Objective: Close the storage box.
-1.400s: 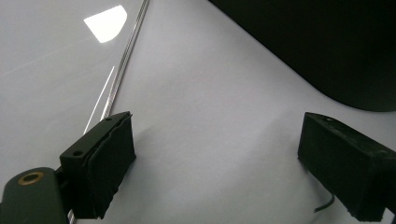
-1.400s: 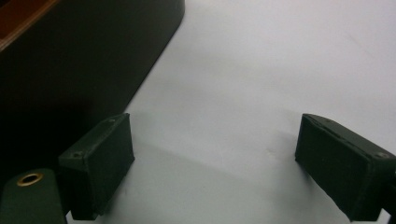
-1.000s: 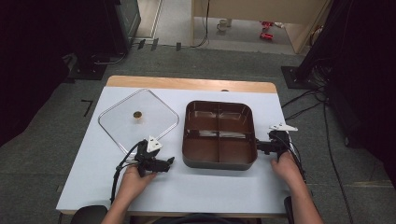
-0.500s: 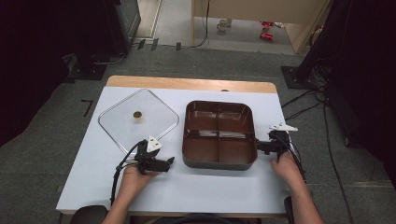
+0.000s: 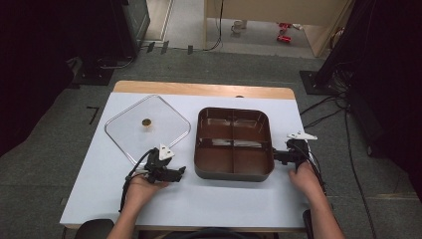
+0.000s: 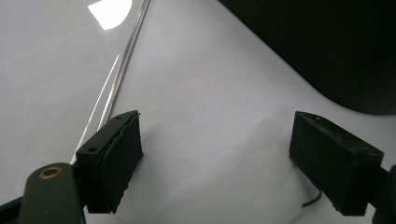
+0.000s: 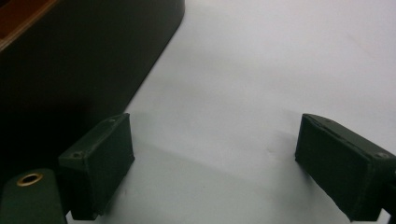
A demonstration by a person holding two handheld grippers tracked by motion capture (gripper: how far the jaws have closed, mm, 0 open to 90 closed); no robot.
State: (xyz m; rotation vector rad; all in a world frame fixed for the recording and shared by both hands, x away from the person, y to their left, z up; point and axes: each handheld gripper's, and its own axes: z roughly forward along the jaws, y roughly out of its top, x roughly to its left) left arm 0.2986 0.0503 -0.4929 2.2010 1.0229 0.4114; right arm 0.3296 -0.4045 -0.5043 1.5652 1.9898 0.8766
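A dark brown tray point(image 5: 234, 173) with four compartments sits right of the middle of the white table. A clear square lid point(image 5: 127, 132) with a gold knob point(image 5: 146, 122) lies to its left. My left gripper point(image 5: 181, 171) rests low on the table between the lid's front corner and the tray. Its jaws have just been closing a little and stand open, with only bare table between them. In the left gripper view point(image 6: 229, 163) the lid's edge point(image 6: 122, 70) runs at the left and the tray's wall point(image 6: 317, 42) is at the upper right. My right gripper point(image 5: 275, 155) is open beside the tray's right wall point(image 7: 70, 70).
The white table point(image 5: 224, 204) has a wooden strip point(image 5: 199, 89) along its far edge. Cables point(image 5: 323, 114) trail over the grey floor to the right, and dark equipment stands at the back left and right.
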